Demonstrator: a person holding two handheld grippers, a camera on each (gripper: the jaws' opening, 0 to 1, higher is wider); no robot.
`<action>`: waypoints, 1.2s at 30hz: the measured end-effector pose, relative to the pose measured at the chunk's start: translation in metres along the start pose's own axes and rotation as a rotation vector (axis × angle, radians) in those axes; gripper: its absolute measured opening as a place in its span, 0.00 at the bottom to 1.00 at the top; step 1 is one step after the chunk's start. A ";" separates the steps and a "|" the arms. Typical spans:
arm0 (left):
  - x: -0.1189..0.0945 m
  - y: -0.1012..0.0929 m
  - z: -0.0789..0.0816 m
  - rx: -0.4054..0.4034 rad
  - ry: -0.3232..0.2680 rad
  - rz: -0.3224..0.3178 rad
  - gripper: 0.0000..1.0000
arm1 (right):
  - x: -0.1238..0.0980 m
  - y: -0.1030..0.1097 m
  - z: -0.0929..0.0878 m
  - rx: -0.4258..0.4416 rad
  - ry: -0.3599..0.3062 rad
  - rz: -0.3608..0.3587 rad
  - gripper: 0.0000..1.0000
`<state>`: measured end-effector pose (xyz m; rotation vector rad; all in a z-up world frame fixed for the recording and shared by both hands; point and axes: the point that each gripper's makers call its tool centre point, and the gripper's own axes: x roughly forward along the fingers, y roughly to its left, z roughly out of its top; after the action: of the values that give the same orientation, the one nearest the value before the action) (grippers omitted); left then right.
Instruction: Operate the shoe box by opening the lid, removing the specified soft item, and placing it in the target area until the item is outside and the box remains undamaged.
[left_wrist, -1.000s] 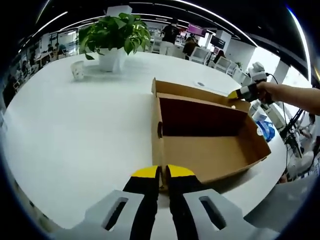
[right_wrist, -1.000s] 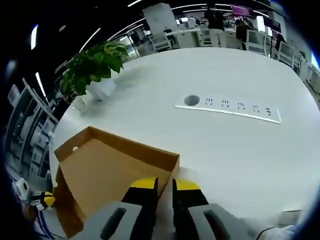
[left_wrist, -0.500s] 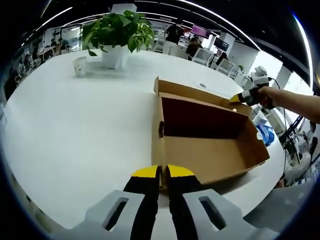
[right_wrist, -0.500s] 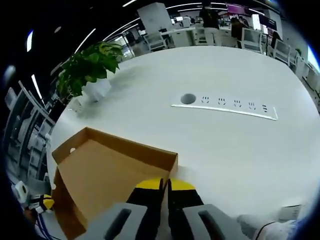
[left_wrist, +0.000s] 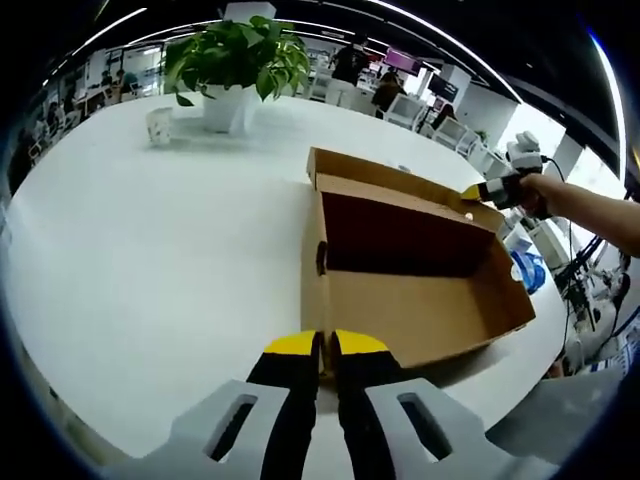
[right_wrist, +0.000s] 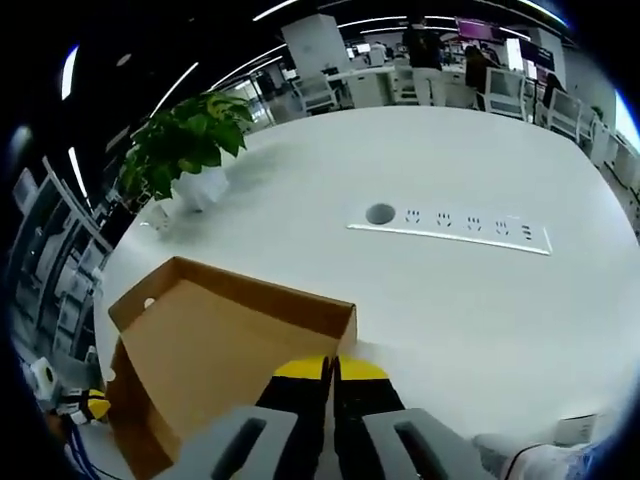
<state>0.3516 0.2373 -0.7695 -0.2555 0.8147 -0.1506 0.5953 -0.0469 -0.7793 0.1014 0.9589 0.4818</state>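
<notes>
Left gripper (left_wrist: 327, 345) pinching with jaws closed; right gripper (right_wrist: 331, 368) likewise clamping, held by outstretched hand (left_wrist: 533, 186).

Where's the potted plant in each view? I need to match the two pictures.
Left gripper view: the plant stands at the top left, beyond the open box.
Right gripper view: the plant stands at the upper left, beyond the box lid.
Shared landmark: the small white cup beside the plant's pot.

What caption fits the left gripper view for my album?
Left gripper pinching the near wall of an open brown cardboard shoe box on a white table.
</notes>
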 end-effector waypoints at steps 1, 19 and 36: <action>0.000 0.000 0.000 -0.003 0.000 0.000 0.02 | -0.002 0.001 0.000 -0.003 -0.005 0.001 0.00; -0.001 0.000 0.000 -0.011 0.006 0.007 0.02 | -0.031 0.012 0.013 -0.056 -0.105 0.021 0.00; -0.001 0.001 -0.001 -0.018 0.000 0.012 0.02 | -0.058 0.026 0.025 -0.129 -0.197 0.041 0.00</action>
<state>0.3503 0.2385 -0.7696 -0.2678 0.8172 -0.1323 0.5786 -0.0462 -0.7132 0.0512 0.7319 0.5600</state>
